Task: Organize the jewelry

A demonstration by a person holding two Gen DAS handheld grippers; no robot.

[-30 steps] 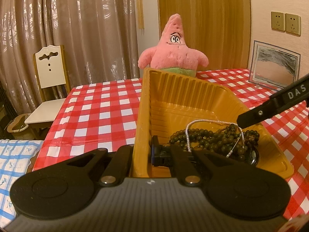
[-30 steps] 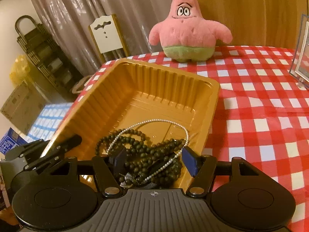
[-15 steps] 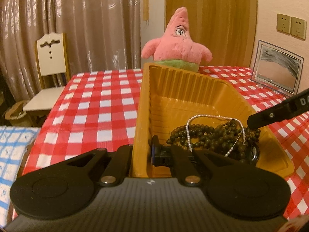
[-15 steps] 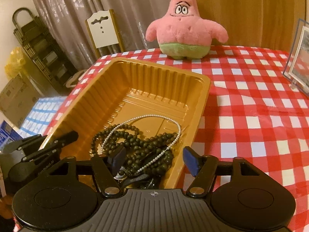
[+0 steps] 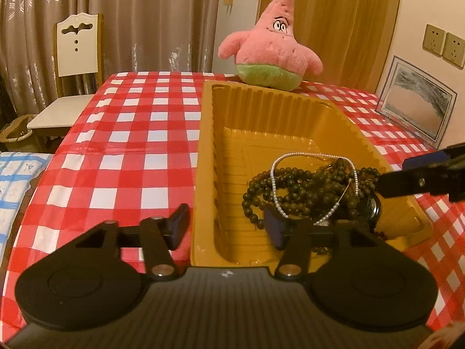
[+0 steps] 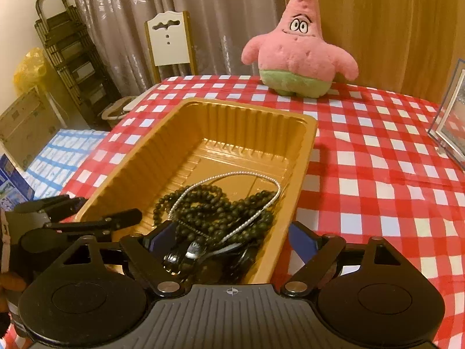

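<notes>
Jewelry is lying heaped at the near end of the gold plastic tray (image 6: 238,116): dark bead strands (image 6: 209,206) are tangling together, a thin pearl chain (image 6: 232,176) is looping over them, and something dark and shiny, too blurred to name, is sitting under the pile at the near wall. We are noting that the far half of the tray is holding nothing but its ribbed floor. The tray is resting on the red-checked tablecloth (image 6: 377,174), its long axis running away from us toward the pink star plush (image 6: 299,58), which is standing just beyond the far rim. We are holding the left gripper (image 5: 226,224) with its jaws having just been opening; they are now straddling the tray's left wall, one pad outside over the cloth, one inside beside the beads, neither pressing on the wall. We are holding the right gripper (image 6: 232,238) spread wide, its jaws also having just been opening, across the tray's right wall, pads not pressing. Open cloth is lying free on both sides of the tray; a framed picture (image 5: 415,107) is standing near the right table edge, a chair (image 5: 75,67) beyond the left edge.
</notes>
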